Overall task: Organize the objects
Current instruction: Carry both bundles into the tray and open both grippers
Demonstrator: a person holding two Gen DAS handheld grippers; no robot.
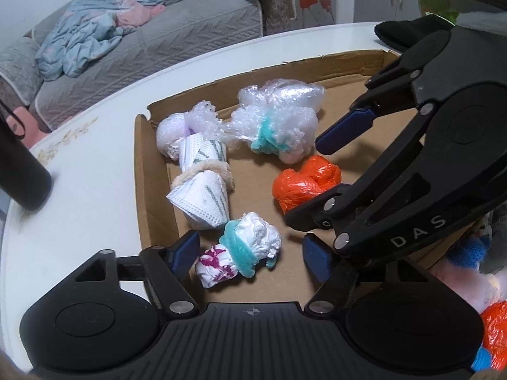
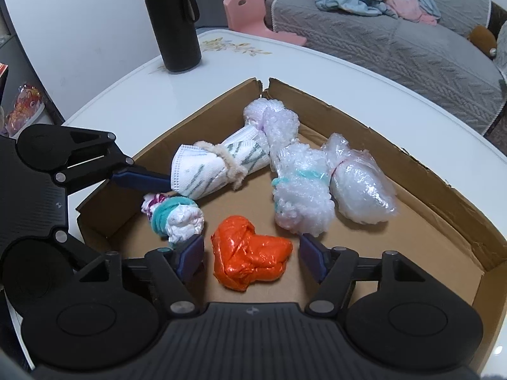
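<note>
A shallow cardboard box (image 1: 142, 174) (image 2: 412, 164) lies on a white table. My left gripper (image 1: 250, 253) stands open around a white-and-magenta bag bundle (image 1: 240, 253) (image 2: 177, 212) tied with a teal band; the bundle rests on the box floor. My right gripper (image 2: 252, 253) (image 1: 309, 183) is open astride an orange plastic bag wad (image 2: 250, 256) (image 1: 304, 183), with gaps on both sides. Further back lie a rolled face mask (image 1: 202, 186) (image 2: 218, 164), a bubble-wrap bundle with teal tie (image 1: 279, 126) (image 2: 301, 196), a clear bag (image 2: 361, 186) and a lilac wrap (image 1: 180, 133) (image 2: 275, 120).
A black flask (image 2: 171, 22) (image 1: 22, 171) stands on the table (image 1: 79, 221) left of the box. More orange (image 1: 494, 332) and blue (image 1: 469, 250) bundles lie outside the box at the right. A grey sofa (image 2: 412, 47) with clothes and a pink stool (image 2: 247, 9) are beyond.
</note>
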